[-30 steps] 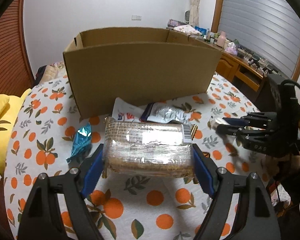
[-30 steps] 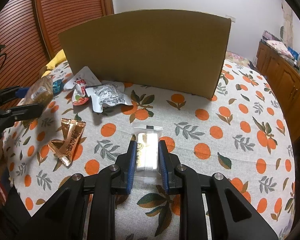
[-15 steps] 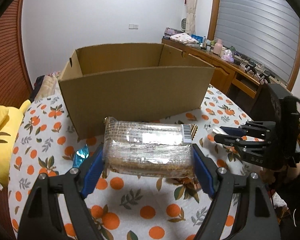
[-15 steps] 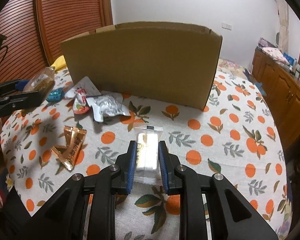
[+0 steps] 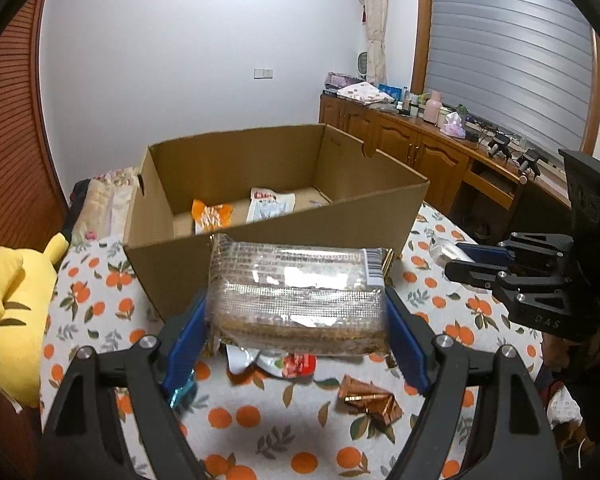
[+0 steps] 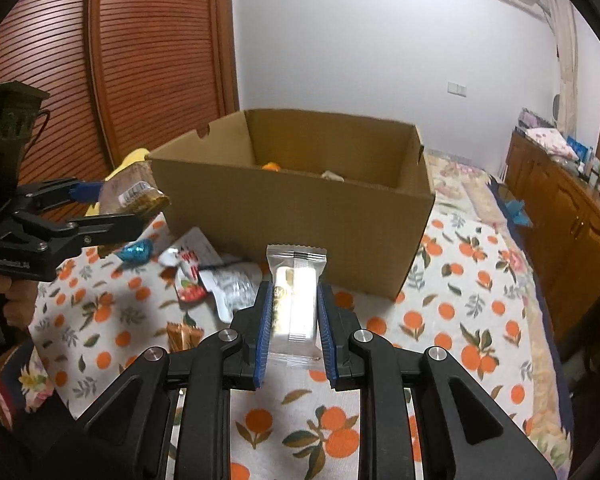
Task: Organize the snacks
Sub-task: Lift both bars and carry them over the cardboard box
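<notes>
The left gripper (image 5: 296, 316) is clamped on a wide cracker pack (image 5: 296, 300) in clear wrap, its blue pads (image 5: 186, 336) pressing both short ends, and holds it in the air just short of the near wall of the cardboard box (image 5: 260, 248). The right gripper (image 6: 292, 320) is closed on a small white bar (image 6: 294, 300) in a clear wrapper, held upright between its fingers above the table (image 6: 460, 320), also on the near side of the box (image 6: 300, 216). The open box stands toward the far edge of the table, and inside it lie an orange packet (image 5: 212, 218) and a white packet (image 5: 270, 208). On the orange-print tablecloth (image 5: 240, 416) in front of the box lie a red and white packet (image 6: 188, 272), a silver packet (image 6: 230, 284), a blue foil candy (image 6: 136, 252) and a copper foil packet (image 5: 370, 398). A yellow plush toy (image 5: 12, 308) rests at the table's left edge, and a wooden sideboard (image 5: 440, 152) stands along the wall to the right.
</notes>
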A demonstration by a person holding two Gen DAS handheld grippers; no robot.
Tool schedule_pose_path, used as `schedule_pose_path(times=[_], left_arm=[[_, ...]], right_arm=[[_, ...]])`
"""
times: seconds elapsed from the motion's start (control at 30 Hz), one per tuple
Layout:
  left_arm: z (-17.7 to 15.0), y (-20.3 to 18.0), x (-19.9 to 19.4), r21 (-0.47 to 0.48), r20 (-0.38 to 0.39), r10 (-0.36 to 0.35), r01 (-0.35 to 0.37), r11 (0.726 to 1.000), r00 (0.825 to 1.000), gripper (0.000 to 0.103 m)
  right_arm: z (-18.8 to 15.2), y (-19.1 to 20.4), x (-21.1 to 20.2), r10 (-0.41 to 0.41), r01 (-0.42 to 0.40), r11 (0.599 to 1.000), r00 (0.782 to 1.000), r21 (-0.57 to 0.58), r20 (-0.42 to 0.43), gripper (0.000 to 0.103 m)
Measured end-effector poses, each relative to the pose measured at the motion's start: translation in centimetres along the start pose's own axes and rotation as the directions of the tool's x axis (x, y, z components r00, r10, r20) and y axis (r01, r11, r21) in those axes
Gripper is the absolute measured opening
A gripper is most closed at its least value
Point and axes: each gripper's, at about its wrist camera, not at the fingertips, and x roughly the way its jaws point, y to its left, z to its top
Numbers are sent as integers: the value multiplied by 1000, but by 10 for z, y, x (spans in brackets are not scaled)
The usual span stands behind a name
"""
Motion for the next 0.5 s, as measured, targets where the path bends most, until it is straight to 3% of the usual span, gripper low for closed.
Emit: schedule_pose_path(times=[0.5], left_arm=[[39, 18, 14, 12, 18, 53, -54, 998, 998, 81]], right_arm=[[36, 0, 1, 31, -31, 999, 999, 12, 43, 20]])
